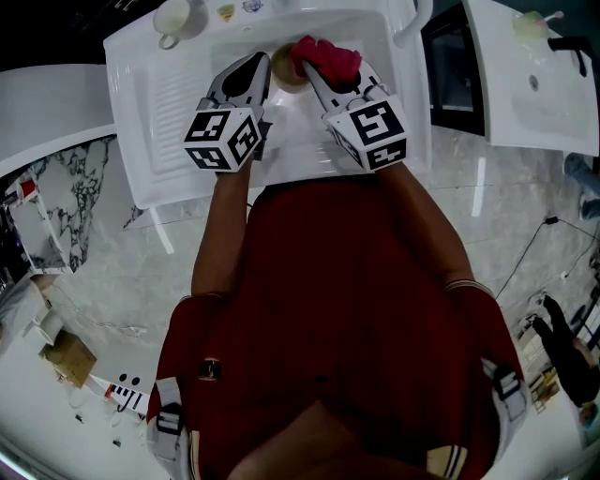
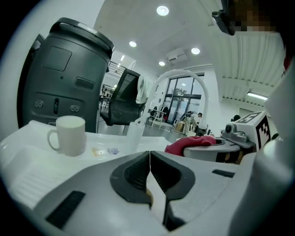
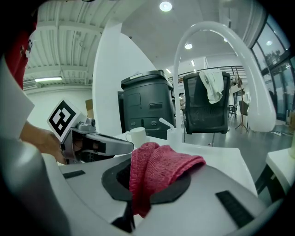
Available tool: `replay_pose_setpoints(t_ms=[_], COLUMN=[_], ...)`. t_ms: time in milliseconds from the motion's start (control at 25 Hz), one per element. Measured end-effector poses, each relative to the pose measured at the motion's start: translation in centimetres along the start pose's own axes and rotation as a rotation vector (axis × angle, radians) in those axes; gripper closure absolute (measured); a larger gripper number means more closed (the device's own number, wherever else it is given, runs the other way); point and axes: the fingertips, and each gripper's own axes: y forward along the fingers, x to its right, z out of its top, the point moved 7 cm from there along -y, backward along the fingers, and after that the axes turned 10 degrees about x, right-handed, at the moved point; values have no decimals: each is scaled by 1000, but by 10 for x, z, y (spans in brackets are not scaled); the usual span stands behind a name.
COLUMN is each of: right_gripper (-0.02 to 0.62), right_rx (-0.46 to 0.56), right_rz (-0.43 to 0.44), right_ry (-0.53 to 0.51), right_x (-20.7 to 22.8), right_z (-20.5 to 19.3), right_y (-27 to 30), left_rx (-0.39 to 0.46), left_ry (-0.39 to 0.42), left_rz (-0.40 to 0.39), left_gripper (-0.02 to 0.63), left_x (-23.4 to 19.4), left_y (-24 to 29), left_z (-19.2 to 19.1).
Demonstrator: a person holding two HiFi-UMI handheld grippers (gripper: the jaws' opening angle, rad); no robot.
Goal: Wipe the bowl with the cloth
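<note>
Over the white sink my left gripper is shut, and a thin beige bowl sits at its tip. In the left gripper view the pads meet on the bowl's rim, with the bowl's pale wall showing below them. My right gripper is shut on a red knitted cloth just right of the bowl. The cloth bunches over the jaws of the right gripper and hides its tips. Each gripper sees the other close beside it: the left gripper and the red cloth.
A white mug stands on the drainboard at the sink's far left corner. The arched white faucet rises behind the basin with a small pump bottle at its foot. A second sink unit stands to the right.
</note>
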Motion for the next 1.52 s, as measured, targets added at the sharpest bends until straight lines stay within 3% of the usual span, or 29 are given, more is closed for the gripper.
replay_pose_setpoints(t_ms=[560,1520], right_gripper=[568,568], right_rx=[118,151], right_rz=[41,51], right_ry=[-29,-21], right_x=[-3,3], right_z=[32,33], right_y=[-20,-30], left_rx=[138,156], left_ry=[181,202], left_rz=[-33,-37], left_gripper=[598,600], left_x=[31,44], left_y=[-21,-21], left_z=[40,42])
